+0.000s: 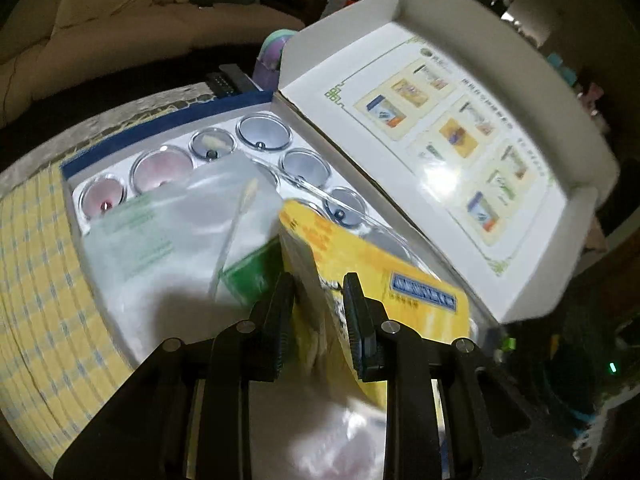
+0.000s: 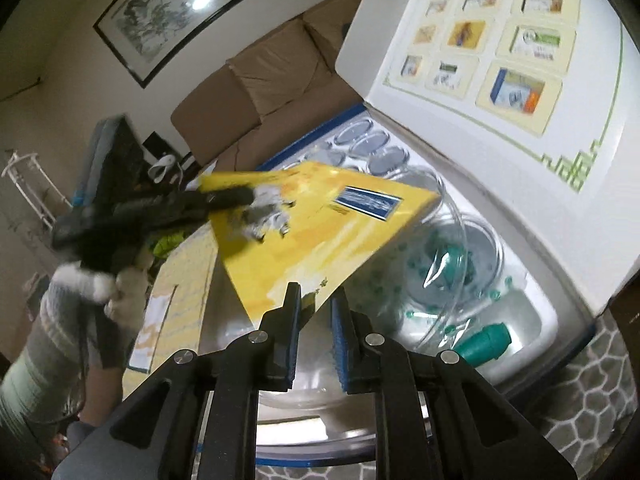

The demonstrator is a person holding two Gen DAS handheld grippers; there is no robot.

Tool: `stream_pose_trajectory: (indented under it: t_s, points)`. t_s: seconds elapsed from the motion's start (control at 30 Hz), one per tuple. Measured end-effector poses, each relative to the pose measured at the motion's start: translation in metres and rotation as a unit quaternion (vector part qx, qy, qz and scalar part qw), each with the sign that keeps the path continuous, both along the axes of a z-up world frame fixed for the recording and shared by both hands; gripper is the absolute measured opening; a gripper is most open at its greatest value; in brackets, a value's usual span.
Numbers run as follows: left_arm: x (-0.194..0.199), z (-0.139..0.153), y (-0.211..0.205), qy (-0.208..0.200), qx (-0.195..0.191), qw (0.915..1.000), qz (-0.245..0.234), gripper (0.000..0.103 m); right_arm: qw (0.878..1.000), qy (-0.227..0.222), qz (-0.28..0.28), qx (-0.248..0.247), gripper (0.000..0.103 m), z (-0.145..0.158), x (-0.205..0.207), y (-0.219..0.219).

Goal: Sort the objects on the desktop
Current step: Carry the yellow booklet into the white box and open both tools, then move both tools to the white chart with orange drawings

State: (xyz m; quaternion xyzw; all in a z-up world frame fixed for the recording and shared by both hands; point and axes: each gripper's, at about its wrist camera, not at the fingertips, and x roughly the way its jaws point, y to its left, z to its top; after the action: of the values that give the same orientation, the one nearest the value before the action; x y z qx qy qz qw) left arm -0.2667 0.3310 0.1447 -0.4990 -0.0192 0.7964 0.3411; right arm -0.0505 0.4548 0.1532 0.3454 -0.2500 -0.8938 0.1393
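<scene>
A yellow booklet [image 1: 384, 276] is held above an open white box [image 1: 104, 176] of clear cups. My left gripper [image 1: 318, 292] is shut on the booklet's near edge; it also shows in the right wrist view [image 2: 224, 200] gripping the booklet's [image 2: 304, 216] far left corner. My right gripper [image 2: 316, 300] stands with its jaws a little apart around the booklet's lower corner. A clear plastic bag [image 1: 192, 216] with a cotton swab [image 1: 236, 228] lies on the cups. The box lid [image 1: 452, 128] stands open with a printed sheet.
A green pump piece [image 2: 484, 342] and a clear bag of green parts [image 2: 448, 256] lie in the box's tray [image 2: 532, 312]. A yellow checked mat [image 1: 36, 264] covers the table left of the box. A sofa [image 2: 276, 92] stands behind.
</scene>
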Motion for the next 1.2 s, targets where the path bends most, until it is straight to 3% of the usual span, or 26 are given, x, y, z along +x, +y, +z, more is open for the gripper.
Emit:
stream_pose_trajectory:
  t_s: [0.13,0.3,0.37,0.4,0.5,0.7,0.77,0.87,0.93,1.0,1.13,1.2]
  points:
    - [-0.012,-0.005,0.015,0.02,-0.035,0.9992,0.001,0.023,1.0,-0.007,0.017,0.008,0.016,-0.003,-0.002,-0.012]
    - [-0.023,-0.008,0.02,0.035,-0.076,0.9964,0.018,0.032,0.999,-0.025,0.037,0.013,0.019,-0.008,-0.005,-0.027]
    - [-0.023,-0.006,0.014,0.036,-0.074,0.9963,0.025,0.06,0.998,-0.031,0.046,0.018,0.02,-0.008,-0.001,-0.031]
    - [-0.021,-0.004,0.01,0.04,-0.073,0.9962,0.026,0.063,0.998,-0.035,0.054,0.018,0.02,-0.007,0.002,-0.034]
    - [-0.015,0.006,0.001,0.067,-0.081,0.9944,0.012,0.064,0.996,-0.044,0.073,0.024,0.028,0.001,0.012,-0.041]
    - [-0.001,0.025,-0.036,0.067,-0.062,0.9954,0.031,0.067,0.994,-0.033,0.072,0.076,0.04,0.022,0.021,-0.058]
    - [0.007,0.029,-0.047,0.074,-0.069,0.9944,0.031,0.075,0.994,-0.033,0.065,0.082,0.046,0.026,0.02,-0.061]
    - [0.024,0.034,-0.074,0.078,-0.067,0.994,0.035,0.091,0.994,-0.03,0.057,0.09,0.071,0.031,0.017,-0.067]
    - [0.035,0.037,-0.097,0.079,-0.066,0.9937,0.045,0.096,0.994,-0.027,0.047,0.098,0.085,0.035,0.014,-0.072]
    - [0.048,0.038,-0.124,0.08,-0.066,0.9931,0.056,0.102,0.994,-0.023,0.041,0.095,0.089,0.04,0.014,-0.077]
    - [0.07,0.041,-0.17,0.085,-0.068,0.9912,0.075,0.103,0.993,-0.021,0.019,0.118,0.102,0.049,0.009,-0.091]
    - [0.078,0.043,-0.193,0.088,-0.074,0.989,0.092,0.103,0.992,-0.02,0.01,0.122,0.103,0.054,0.01,-0.099]
